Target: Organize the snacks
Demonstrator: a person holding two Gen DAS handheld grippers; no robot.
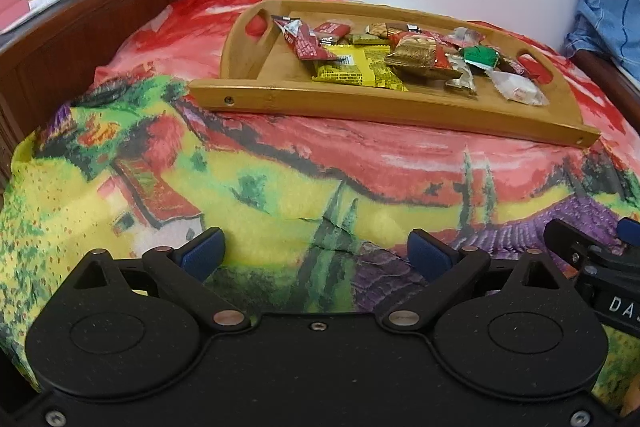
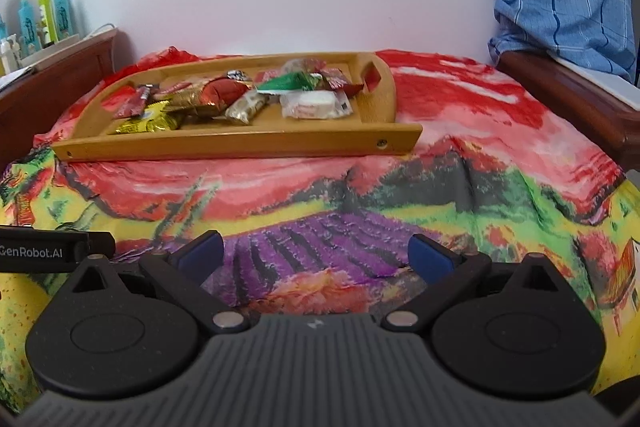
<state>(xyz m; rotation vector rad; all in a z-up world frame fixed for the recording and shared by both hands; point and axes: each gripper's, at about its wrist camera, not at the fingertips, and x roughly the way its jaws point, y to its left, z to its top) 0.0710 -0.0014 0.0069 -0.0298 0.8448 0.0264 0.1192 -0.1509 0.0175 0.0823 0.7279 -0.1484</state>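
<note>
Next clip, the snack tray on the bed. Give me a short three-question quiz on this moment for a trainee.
1. True or false: the left gripper holds a snack.
2. The white-wrapped snack lies at which end of the wooden tray in the right wrist view: A left, B middle, C right?
3. What does the tray rest on?

Key
1. False; its jaws are spread and empty, as are the right gripper's.
2. C, by the handle cutout.
3. A colourful landscape-print blanket.

The wooden tray (image 1: 256, 99) looks smooth and varnished. Snack wrappers (image 1: 416, 55) are glossy foil and plastic. The printed cloth (image 1: 280, 195) is matt, creased. Gripper fingertips (image 1: 204, 253) carry blue textured pads.
</note>
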